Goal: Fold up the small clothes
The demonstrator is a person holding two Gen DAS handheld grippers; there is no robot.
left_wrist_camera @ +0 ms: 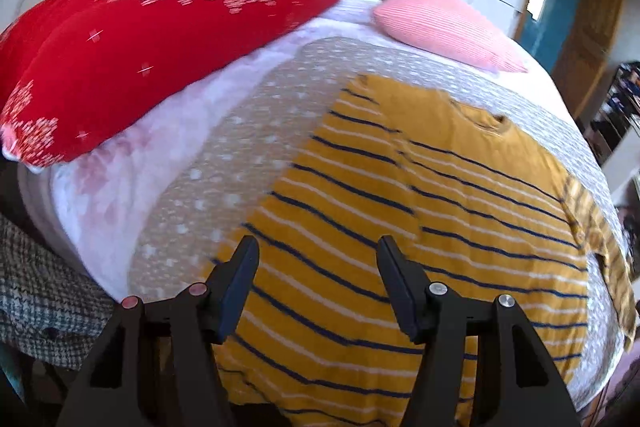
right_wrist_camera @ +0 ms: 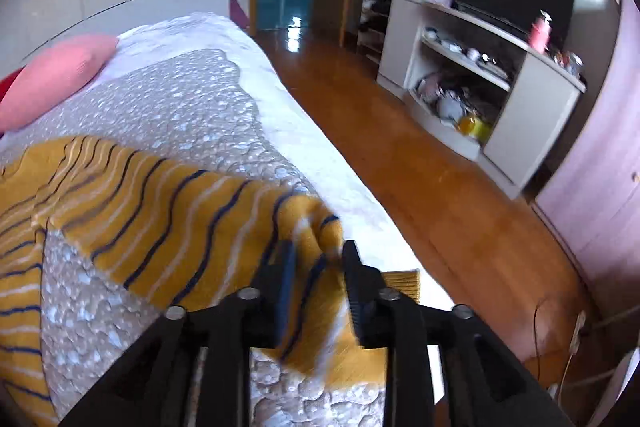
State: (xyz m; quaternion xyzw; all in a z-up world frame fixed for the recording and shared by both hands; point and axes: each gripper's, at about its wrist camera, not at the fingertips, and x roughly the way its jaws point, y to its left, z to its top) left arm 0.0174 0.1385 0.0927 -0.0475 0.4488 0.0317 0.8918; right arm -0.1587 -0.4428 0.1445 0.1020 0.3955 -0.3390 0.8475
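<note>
A mustard-yellow shirt with navy and white stripes [left_wrist_camera: 420, 195] lies spread on the bed's grey dotted cover [left_wrist_camera: 224, 155]. My left gripper [left_wrist_camera: 316, 251] is open and empty, hovering just above the shirt's near part. In the right wrist view my right gripper [right_wrist_camera: 318, 255] is shut on a sleeve of the shirt [right_wrist_camera: 168, 211], with the cloth bunched between the fingers and lifted off the bed near its right edge. The sleeve cuff [right_wrist_camera: 404, 283] hangs beside the right finger.
A red patterned pillow [left_wrist_camera: 152, 39] and a pink pillow [left_wrist_camera: 444, 27] lie at the bed's head. A checked cloth [left_wrist_camera: 44, 311] sits at the bed's left edge. Right of the bed are a wooden floor [right_wrist_camera: 420, 163] and a white shelf unit [right_wrist_camera: 500, 115].
</note>
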